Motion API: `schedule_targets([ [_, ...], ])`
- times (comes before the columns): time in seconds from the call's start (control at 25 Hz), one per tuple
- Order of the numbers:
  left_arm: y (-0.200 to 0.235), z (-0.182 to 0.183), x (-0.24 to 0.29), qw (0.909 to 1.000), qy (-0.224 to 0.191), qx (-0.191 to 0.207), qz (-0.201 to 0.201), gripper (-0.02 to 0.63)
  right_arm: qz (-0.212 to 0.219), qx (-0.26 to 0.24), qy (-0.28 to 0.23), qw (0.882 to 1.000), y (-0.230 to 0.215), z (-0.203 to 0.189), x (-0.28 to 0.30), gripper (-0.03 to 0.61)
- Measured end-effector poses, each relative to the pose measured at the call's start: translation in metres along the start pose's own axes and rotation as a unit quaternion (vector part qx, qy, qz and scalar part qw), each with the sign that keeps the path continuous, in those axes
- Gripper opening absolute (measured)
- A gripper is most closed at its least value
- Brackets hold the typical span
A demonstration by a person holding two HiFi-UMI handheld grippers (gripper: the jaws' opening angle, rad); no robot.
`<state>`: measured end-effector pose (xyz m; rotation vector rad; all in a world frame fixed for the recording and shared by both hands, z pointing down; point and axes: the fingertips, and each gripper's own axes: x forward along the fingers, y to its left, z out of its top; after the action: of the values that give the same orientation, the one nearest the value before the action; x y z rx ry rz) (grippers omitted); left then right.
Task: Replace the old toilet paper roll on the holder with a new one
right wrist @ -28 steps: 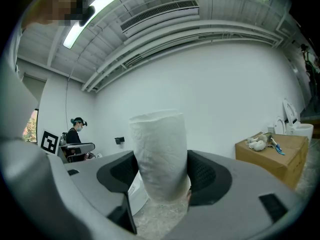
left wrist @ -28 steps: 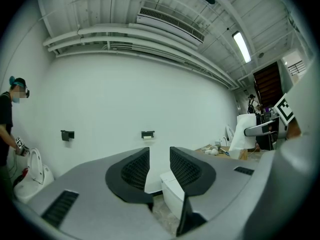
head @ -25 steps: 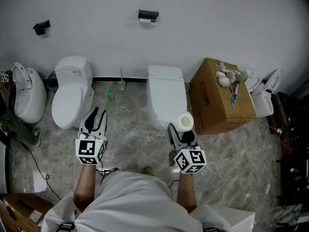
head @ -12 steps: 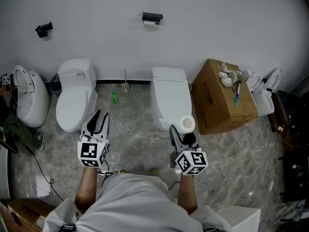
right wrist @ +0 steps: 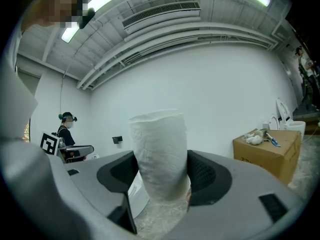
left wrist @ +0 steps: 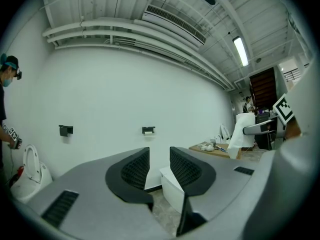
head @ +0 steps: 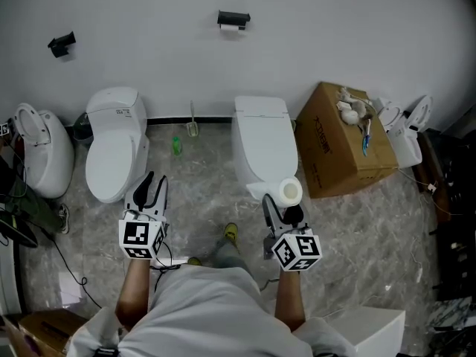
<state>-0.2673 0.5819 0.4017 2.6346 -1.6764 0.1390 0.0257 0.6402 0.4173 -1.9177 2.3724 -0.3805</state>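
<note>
My right gripper [head: 281,204] held the new roll [head: 288,193] upright between its fingers. The left gripper [head: 151,189] was narrowly open and empty. The holder [head: 233,19] was on the wall, well ahead and slightly left of the right fingers.

A plain white wall [head: 335,21] closes the far side of the room, with a dark skirting strip [head: 186,120] along its foot. The floor [head: 201,199] is grey, veined stone. Three white toilets stand against the wall: one at far left [head: 41,155], a second beside it [head: 111,143], a third further right [head: 264,143]. Between the last two sit a small green bottle [head: 177,146] and a toilet brush [head: 192,129]. To the right is a brown cardboard box [head: 342,155] with small objects on top, then more white sanitary ware [head: 405,136] and dark shelving [head: 454,222] at the edge. Overhead, the white ceiling carries pipes, a long vent grille [left wrist: 175,21] and strip lights [left wrist: 240,51] that are lit.
</note>
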Motion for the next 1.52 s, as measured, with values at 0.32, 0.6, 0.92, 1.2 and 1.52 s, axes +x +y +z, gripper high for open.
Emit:
schedule_targets([
  [0.32,0.006,-0.006,0.040,1.0000,0.005,0.000,0.002,0.123,-0.001,0.005,0.001,1.000,-0.026,0.000,0.040,0.305],
  [0.6,0.020,-0.008,0.094,0.9997,0.018,-0.005,0.015,0.123,0.008,0.009,0.010,1.000,-0.049,0.009,0.095,0.305],
  [0.92,0.031,-0.025,0.173,0.9991,0.035,-0.016,0.018,0.123,0.001,0.007,0.017,1.000,-0.090,0.012,0.164,0.305],
  [1.2,0.035,-0.022,0.259,0.9987,0.042,-0.016,0.022,0.123,0.009,0.009,0.018,1.000,-0.134,0.026,0.237,0.305],
  [1.52,0.020,-0.002,0.351,0.9987,0.043,-0.013,0.024,0.123,0.040,0.016,0.025,0.999,-0.184,0.051,0.316,0.305],
])
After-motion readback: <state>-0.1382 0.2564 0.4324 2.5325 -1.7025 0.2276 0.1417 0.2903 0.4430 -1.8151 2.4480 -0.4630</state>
